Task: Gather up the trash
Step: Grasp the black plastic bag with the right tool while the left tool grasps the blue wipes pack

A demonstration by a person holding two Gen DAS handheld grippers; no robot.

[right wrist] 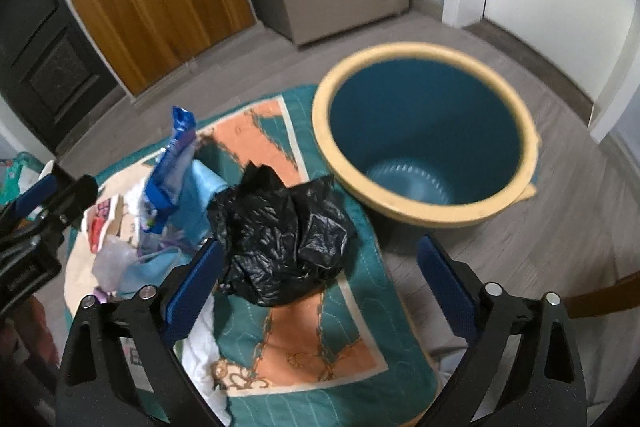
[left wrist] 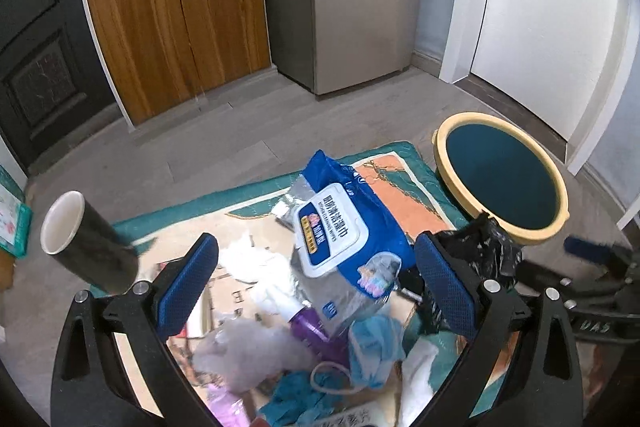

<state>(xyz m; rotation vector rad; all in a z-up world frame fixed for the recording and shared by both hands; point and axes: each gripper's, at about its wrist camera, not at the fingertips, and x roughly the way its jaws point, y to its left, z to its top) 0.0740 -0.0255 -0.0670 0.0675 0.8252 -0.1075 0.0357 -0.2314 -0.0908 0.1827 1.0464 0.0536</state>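
My right tool stands with its jaws spread wide and nothing between the pads. The crumpled black plastic bag lies on the patterned mat, just ahead of the tool and offset toward its left pad, which sits close against the bag's near-left edge; whether it touches I cannot tell. The right pad stands well clear of the bag, over the mat's edge and the floor. The bag is a rough ball with no clear long axis, so no wrist roll is needed; I judge the next move as a shift left and down to centre the bag between the jaws.

The teal bin with its cream rim stands open and upright beside the mat, ahead and to the right of the bag. It looks empty. The path from bag to bin is short and unobstructed.

My left tool is also spread, holding nothing. It hangs above the main litter pile: a blue wet-wipe pack, white tissue, a purple bottle and light-blue cloth. A black paper cup lies on its side at the mat's left edge. The right tool is nearer the bag and the bin; the left is nearer the pile.
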